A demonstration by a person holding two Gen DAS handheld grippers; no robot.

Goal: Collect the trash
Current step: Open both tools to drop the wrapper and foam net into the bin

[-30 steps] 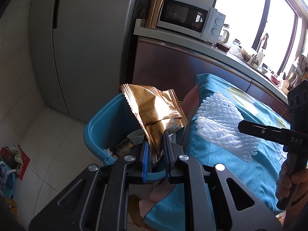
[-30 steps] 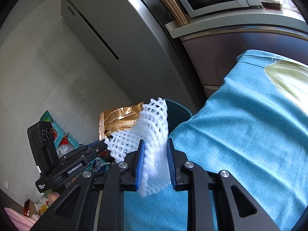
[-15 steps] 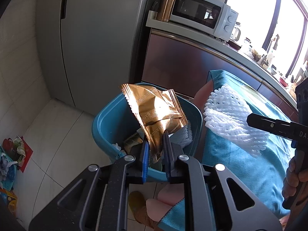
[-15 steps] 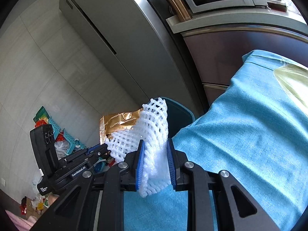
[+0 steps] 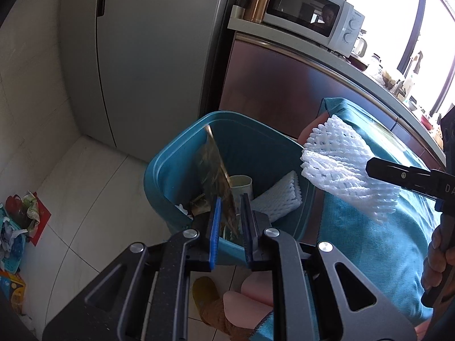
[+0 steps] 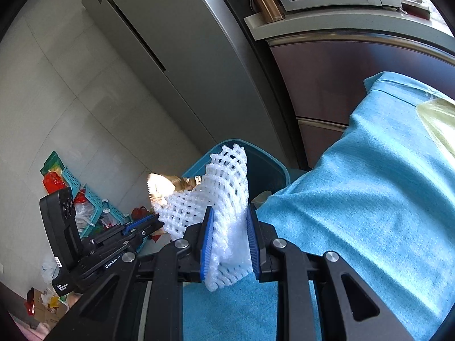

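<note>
left gripper (image 5: 230,227) open, 1 wrapper (image 5: 217,176) | right gripper (image 6: 229,238): 1 foam net (image 6: 219,196)

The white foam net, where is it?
In the left wrist view the white foam net sits right of the blue bin, held by the right hand-held gripper above the blue cloth.

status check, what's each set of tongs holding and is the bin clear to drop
Left tongs open, crinkled gold foil wrapper loose between pads over the teal plastic bin. Right tongs shut on white foam fruit net, beside the bin. Nothing blocking.
</note>
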